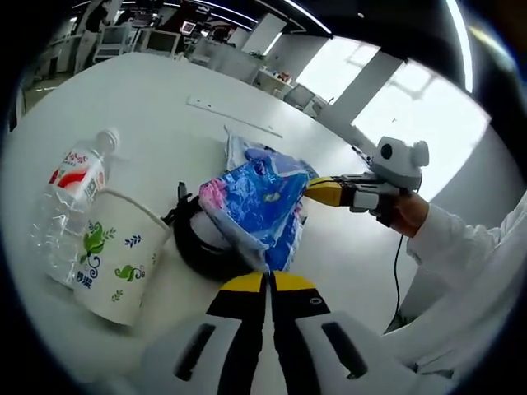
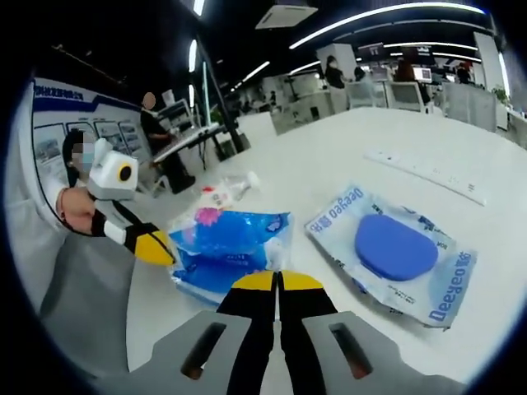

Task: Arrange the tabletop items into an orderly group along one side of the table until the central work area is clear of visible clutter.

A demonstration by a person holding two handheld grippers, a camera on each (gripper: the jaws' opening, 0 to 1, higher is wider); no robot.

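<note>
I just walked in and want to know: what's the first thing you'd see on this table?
The bright blue packet in the middle, pinched from both ends by the left gripper and the right gripper. Beside it in the left gripper view stand a paper cup with green leaves and a water bottle lying behind it. In the right gripper view, a clear bag with a blue pad lies nearby.

White-bodied grippers (image 1: 268, 284), yellow-and-black jaws, white sleeve (image 1: 461, 247), possibly a black cable (image 1: 397, 276)
</note>
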